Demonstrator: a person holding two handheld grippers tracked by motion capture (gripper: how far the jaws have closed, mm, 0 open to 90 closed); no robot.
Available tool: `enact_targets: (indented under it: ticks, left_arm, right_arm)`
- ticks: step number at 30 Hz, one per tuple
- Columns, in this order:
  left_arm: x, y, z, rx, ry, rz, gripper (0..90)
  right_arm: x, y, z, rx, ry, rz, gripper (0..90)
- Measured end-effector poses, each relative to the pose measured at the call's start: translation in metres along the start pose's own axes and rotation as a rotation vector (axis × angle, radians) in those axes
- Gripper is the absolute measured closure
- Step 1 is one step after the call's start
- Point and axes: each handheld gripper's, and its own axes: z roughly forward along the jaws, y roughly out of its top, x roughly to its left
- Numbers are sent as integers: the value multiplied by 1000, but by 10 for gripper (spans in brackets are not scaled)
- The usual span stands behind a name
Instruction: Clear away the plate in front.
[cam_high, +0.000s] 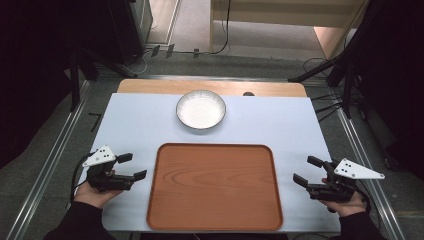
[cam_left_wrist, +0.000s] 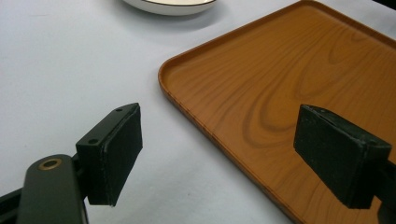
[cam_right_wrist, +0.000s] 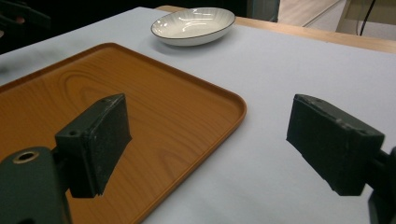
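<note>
A brown wooden tray (cam_high: 215, 185) lies empty at the front middle of the white table (cam_high: 140, 125). Behind it sits an empty white bowl (cam_high: 201, 109) with a dark rim. My left gripper (cam_high: 132, 166) rests on the table just left of the tray, open, with nothing between its jaws. My right gripper (cam_high: 307, 171) rests just right of the tray, also open and empty. In the left gripper view the tray's corner (cam_left_wrist: 280, 93) lies between the jaws and the bowl's edge (cam_left_wrist: 168, 5) shows at the top. The right gripper view has the tray (cam_right_wrist: 116, 112) at left and the bowl (cam_right_wrist: 193, 24) beyond.
A bare wooden strip (cam_high: 150, 86) runs along the table's far edge. Metal rails (cam_high: 60, 145) flank the table on both sides. Dark stands and cables (cam_high: 340, 75) sit on the floor behind.
</note>
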Motion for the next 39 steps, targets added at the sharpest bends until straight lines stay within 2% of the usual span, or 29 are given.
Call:
enact_targets:
  ticks: [4, 11, 16, 21, 36, 38, 39]
  left_arm:
    - [0, 0, -1, -5, 8, 0, 163]
    - [0, 0, -2, -44, 6, 10, 163]
    - [1, 0, -2, -54, 5, 8, 163]
    - [2, 0, -2, -50, -1, -7, 165]
    - [2, 0, -1, -41, 2, -15, 165]
    - [2, 0, -2, -35, 4, -14, 165]
    - [2, 1, -2, -40, 3, -18, 165]
  right_arm:
    - [1, 0, 1, 8, 10, -7, 142]
    - [1, -1, 3, 23, 33, 3, 150]
    - [0, -2, 4, 36, 27, 6, 146]
    - [1, -2, 4, 37, 34, 5, 144]
    - [2, -2, 5, 40, 34, -13, 139]
    - [2, -2, 5, 36, 28, -12, 139]
    - [3, -1, 5, 33, 10, -18, 141]
